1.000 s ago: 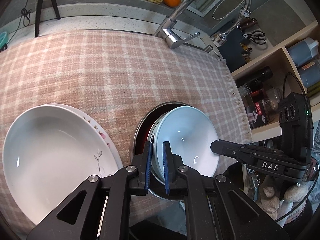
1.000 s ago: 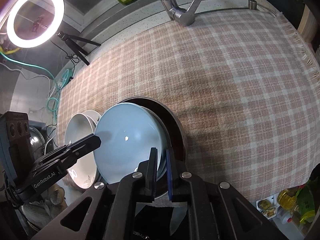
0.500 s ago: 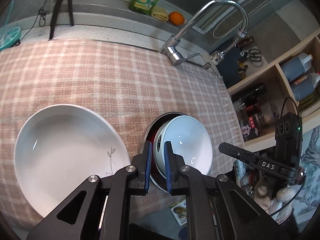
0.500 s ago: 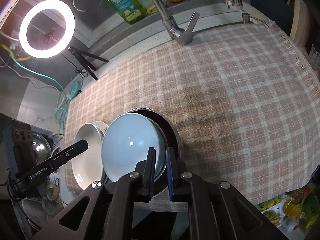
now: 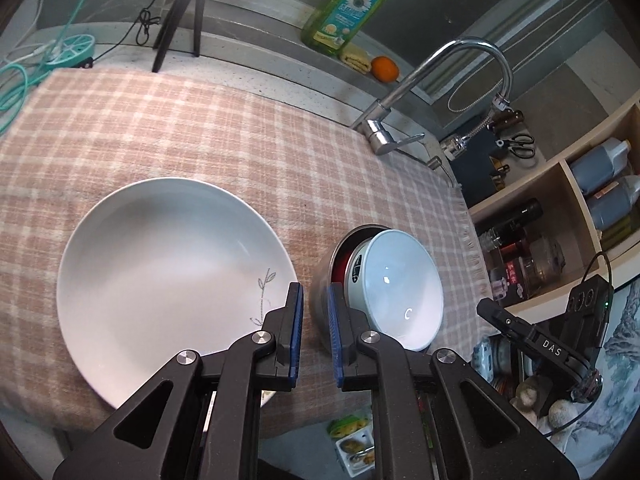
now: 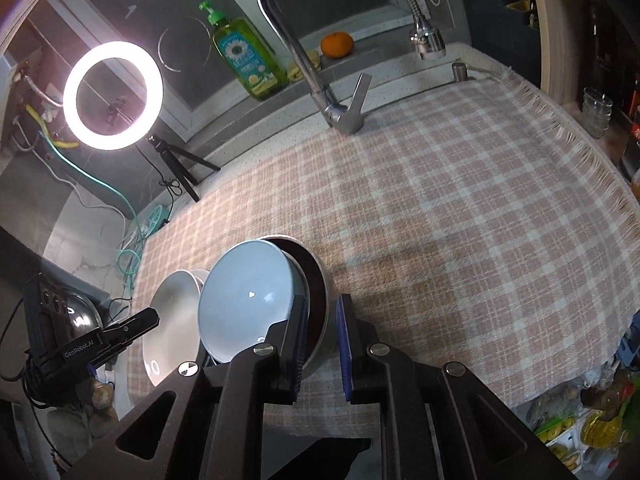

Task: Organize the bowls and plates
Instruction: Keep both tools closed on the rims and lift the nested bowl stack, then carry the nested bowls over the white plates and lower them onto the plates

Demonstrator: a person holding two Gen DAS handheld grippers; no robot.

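Jaws on both grippers, left (image 5: pixel 314 336) and right (image 6: pixel 322 344), now stand parted and hold nothing; they have released the light-blue bowl (image 5: pixel 404 288), nested in the steel bowl (image 5: pixel 340 252) beside the white plate (image 5: pixel 160 276).

The tablecloth (image 5: pixel 240 144) was checked in pink-beige and cream, and the white plate (image 5: pixel 160 276) bore a grey sprig. A pale blue bowl (image 6: pixel 244 296) sat in a steel bowl (image 5: pixel 340 248) with a seemingly dark red inside, beyond blue finger pads (image 5: pixel 296 332).

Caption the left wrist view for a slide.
Open left gripper above a plaid cloth, between a white plate and stacked bowls.
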